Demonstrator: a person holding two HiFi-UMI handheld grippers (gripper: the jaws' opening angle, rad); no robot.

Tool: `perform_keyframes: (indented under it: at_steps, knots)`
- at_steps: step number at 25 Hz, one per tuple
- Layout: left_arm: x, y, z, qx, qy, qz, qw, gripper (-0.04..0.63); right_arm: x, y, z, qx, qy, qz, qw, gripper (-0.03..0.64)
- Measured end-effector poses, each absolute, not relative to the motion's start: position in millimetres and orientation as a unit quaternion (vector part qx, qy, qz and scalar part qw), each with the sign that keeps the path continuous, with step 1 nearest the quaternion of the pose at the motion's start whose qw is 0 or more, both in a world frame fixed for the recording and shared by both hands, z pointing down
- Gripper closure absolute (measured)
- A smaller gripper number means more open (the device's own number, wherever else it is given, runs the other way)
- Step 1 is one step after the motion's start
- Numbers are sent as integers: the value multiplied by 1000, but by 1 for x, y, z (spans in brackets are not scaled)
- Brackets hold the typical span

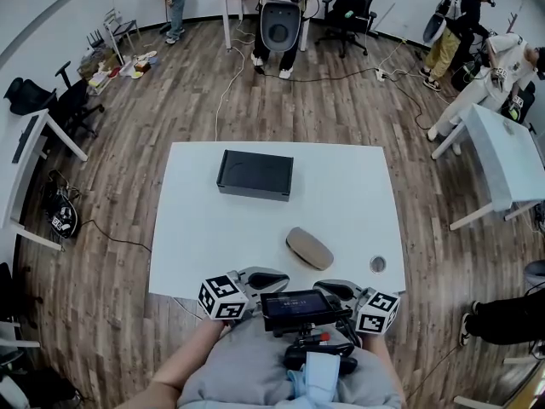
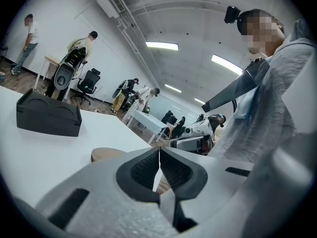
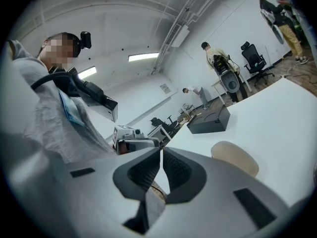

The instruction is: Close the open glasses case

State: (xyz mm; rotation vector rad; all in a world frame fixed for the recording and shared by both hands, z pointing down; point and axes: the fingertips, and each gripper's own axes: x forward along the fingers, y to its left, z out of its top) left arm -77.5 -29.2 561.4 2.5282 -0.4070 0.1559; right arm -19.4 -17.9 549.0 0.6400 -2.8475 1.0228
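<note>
Already shut, the glasses case (image 1: 309,248) lies just below frame centre on the table (image 1: 196,228); left gripper (image 2: 159,155) and right gripper (image 3: 161,155) jaws pressed together, empty.

We catch only the top of the glasses case (image 2: 106,153), just left of the left gripper (image 2: 159,155); that tool's own body hides the rest. To the right of the right gripper (image 3: 161,155), the case's lower edge is hidden the same way. In the head view, whether the lid sits fully shut is too small for us to tell, and a dark screen (image 1: 295,305) covers part of both grippers.
</note>
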Motion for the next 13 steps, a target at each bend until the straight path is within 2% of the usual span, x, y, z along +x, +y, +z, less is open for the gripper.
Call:
perform_keyframes:
  at_steps: [13]
  knots:
    - [-75, -28, 567, 942, -153, 67, 290, 575, -18, -16, 551, 205, -919, 335, 27, 576]
